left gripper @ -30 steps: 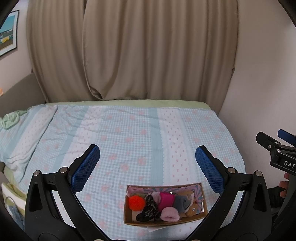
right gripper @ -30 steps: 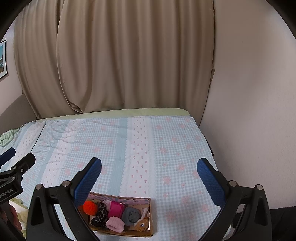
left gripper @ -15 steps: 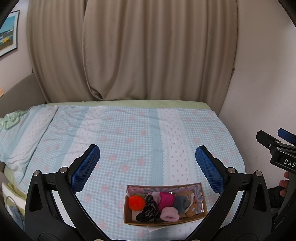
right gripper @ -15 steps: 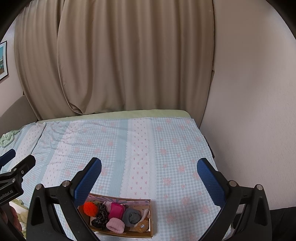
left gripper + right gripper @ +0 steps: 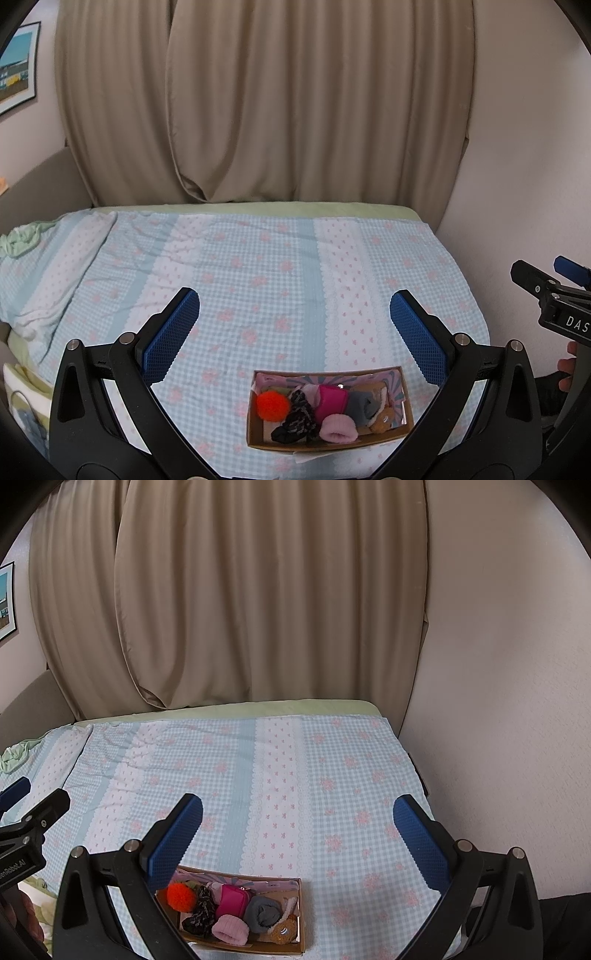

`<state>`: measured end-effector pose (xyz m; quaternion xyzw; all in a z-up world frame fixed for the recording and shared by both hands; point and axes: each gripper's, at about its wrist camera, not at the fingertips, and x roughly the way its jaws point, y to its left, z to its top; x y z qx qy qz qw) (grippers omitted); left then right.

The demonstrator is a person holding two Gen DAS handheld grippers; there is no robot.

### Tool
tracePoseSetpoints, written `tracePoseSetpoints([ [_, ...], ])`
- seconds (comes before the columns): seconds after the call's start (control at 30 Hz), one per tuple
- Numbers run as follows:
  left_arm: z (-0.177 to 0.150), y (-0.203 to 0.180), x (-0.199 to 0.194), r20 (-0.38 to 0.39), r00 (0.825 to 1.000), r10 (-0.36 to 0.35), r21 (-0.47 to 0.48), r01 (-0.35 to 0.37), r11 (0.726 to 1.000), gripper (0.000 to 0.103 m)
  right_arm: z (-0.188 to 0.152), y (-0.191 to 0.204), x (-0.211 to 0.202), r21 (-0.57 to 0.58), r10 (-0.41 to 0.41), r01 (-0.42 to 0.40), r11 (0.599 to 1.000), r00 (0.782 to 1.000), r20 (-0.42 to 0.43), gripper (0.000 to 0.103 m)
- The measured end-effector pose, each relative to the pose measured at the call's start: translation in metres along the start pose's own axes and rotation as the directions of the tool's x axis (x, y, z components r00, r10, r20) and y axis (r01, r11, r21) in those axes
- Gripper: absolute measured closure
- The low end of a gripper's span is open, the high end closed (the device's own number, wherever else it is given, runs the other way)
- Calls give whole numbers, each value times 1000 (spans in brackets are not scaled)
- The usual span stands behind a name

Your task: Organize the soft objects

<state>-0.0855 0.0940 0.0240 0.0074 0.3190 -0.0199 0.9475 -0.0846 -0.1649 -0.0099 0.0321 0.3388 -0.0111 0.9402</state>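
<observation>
A shallow cardboard box (image 5: 405, 397) (image 5: 301, 912) rests on the bed near its front edge. Inside lie an orange pompom (image 5: 272, 405) (image 5: 181, 896), a dark scrunchie (image 5: 297, 415) (image 5: 201, 910), a magenta pouch (image 5: 332, 399) (image 5: 232, 901), a pink roll (image 5: 338, 428) (image 5: 229, 929), a grey sock (image 5: 362, 406) (image 5: 263, 914) and a small brown item (image 5: 382, 422) (image 5: 283, 931). My left gripper (image 5: 293, 332) hovers open above and behind the box, holding nothing. Equally open and bare, my right gripper (image 5: 297, 830) hangs over the bed to the box's right.
The bed (image 5: 258, 266) wears a pale blue checked cover with pink flowers. Beige curtains (image 5: 258, 110) hang behind it and a white wall (image 5: 498, 664) runs along its right side. A green cloth (image 5: 20, 240) is bunched at the far left. A hand (image 5: 567, 365) grips the right tool.
</observation>
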Motion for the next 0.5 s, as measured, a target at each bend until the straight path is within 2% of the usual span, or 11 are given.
tracePoseSetpoints([
  [0.27,0,-11,-5,62,994,92,25,-94,995,0,6,-1,4,6,4,-4,1000,1000,0,0],
  [0.5,-3,-10,5,43,997,67,6,-67,998,0,7,0,9,8,10,-10,1000,1000,-15,0],
])
